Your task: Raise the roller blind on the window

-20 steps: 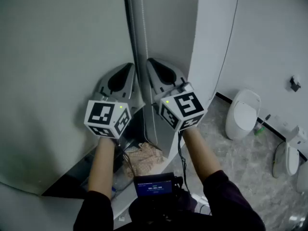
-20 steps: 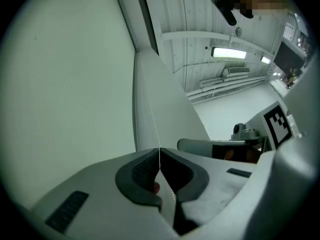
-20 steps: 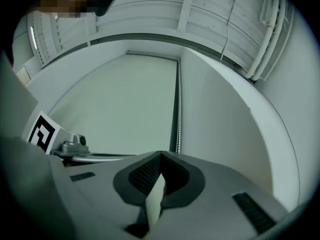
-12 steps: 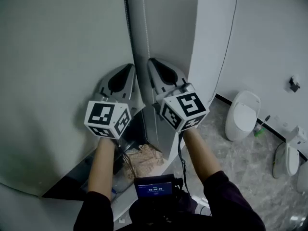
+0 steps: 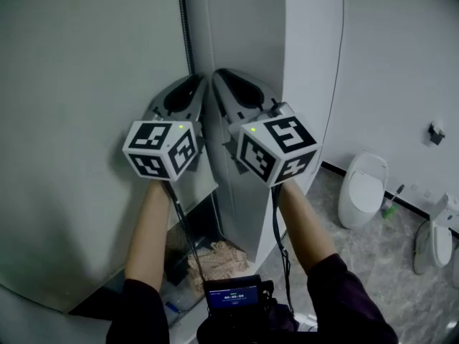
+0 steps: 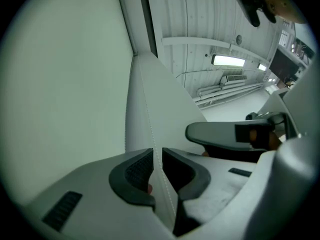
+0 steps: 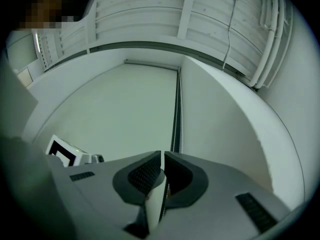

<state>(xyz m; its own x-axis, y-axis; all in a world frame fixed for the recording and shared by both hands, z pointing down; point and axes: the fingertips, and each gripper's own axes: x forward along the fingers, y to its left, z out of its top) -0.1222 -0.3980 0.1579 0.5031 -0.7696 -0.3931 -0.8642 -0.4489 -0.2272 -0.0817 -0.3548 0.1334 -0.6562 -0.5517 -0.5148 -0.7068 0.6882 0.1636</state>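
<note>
Pale walls and a toilet (image 5: 361, 188) well right of the roller blind (image 5: 79, 84) show only from the head view, whereas the gripper views show the left gripper (image 6: 157, 159) and right gripper (image 7: 163, 164) both clamped on the bead chain (image 6: 152, 129) just beside the blind's right edge — its beads distinct only in the left's.
</note>
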